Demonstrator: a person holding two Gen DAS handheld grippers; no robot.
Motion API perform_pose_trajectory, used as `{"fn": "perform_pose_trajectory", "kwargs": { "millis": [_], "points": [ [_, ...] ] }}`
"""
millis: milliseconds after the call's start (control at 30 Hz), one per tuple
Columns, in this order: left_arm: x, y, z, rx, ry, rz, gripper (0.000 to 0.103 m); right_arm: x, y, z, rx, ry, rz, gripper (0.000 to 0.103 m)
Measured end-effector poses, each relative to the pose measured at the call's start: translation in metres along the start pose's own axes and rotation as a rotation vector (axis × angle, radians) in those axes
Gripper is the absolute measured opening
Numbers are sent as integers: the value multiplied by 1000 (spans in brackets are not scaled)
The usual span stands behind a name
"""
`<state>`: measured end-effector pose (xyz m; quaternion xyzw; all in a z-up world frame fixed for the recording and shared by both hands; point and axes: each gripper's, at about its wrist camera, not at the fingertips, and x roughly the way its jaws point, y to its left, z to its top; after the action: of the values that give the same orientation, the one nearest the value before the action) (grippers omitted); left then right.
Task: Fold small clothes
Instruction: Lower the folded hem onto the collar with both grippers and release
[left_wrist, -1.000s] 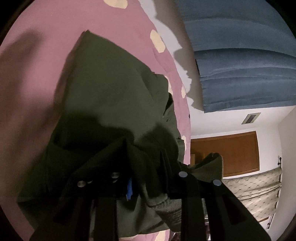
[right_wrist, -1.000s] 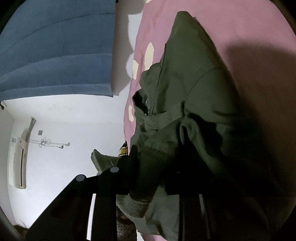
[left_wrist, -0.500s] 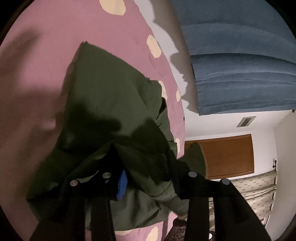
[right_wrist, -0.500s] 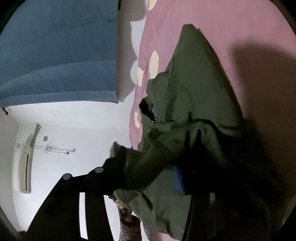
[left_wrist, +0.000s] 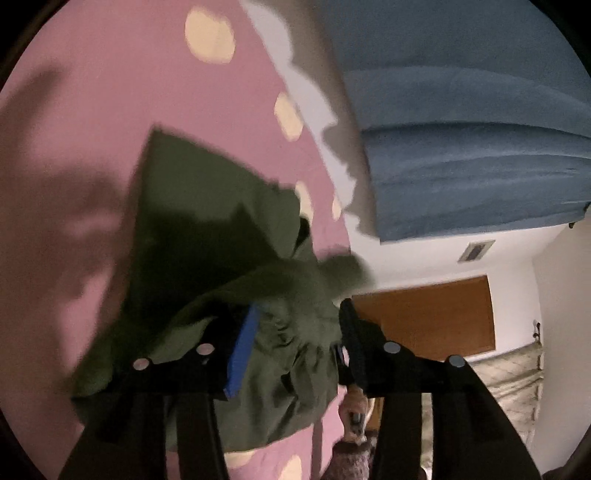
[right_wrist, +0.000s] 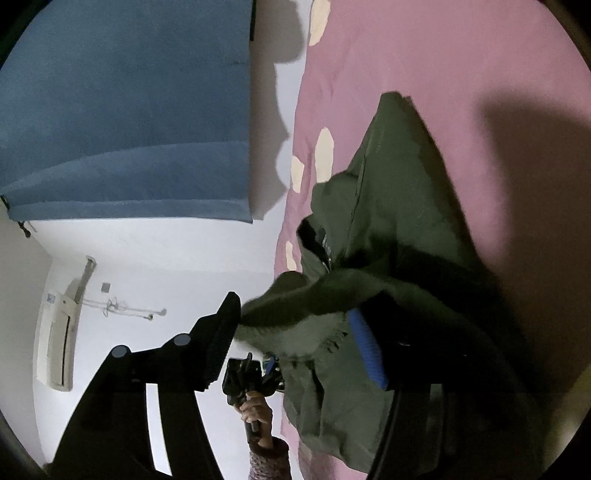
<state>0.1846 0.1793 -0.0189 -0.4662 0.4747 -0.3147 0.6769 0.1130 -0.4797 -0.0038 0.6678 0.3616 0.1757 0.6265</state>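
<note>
Left wrist view first: your left gripper (left_wrist: 295, 339) points out over the bed with its jaws apart, and they have just been opening. A bunched fold of the dark green garment (left_wrist: 207, 236) lies between them. It rests against the blue pad (left_wrist: 242, 354) of the left-hand finger, while the other finger (left_wrist: 351, 332) stands just clear of the cloth. Beyond the fingers the garment spreads flat on the pink sheet (left_wrist: 92, 110) with its cream spots, and its far corner points away from you. Past the bed edge hangs a blue curtain (left_wrist: 461, 147), with a brown door (left_wrist: 424, 317) on the white wall.

Right wrist view: your right gripper (right_wrist: 295, 332) also stands with jaws apart, just opening. A ribbed cuff of the garment (right_wrist: 388, 206) droops between them, lying near the blue pad (right_wrist: 367, 350) on the far side; the black finger (right_wrist: 221, 332) on the near side hardly touches it. Lower down, your other hand (right_wrist: 255, 410), in a knitted sleeve (right_wrist: 267, 461), grips its handle upright beside the bed edge. Farther off are the curtain (right_wrist: 129, 110) and a wall air conditioner (right_wrist: 55, 343).
</note>
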Motion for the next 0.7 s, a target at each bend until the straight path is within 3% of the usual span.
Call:
{"fn": "perform_pose_trajectory", "kwargs": {
  "millis": [133,200,267,367,533,600,700],
  "points": [
    [-14,-20,4,130,-49,84,59,-13,6,2,-38,-68,-3,66],
    [-11,-35,0,252,-38,158,65,-23,18,3,-92,-114,2,70],
    [0,-48,-4,377,1,212,74,-26,32,5,-169,-116,-33,72],
    [30,-65,-8,557,109,283,75,-23,51,7,-293,-109,-150,72],
    [81,-74,-18,860,222,457,76,8,72,14,-558,-14,-404,72],
    [96,-71,-18,928,248,496,76,28,76,12,-682,53,-504,72],
    [119,-63,-13,974,305,518,76,52,76,12,-775,144,-556,72]
  ]
}}
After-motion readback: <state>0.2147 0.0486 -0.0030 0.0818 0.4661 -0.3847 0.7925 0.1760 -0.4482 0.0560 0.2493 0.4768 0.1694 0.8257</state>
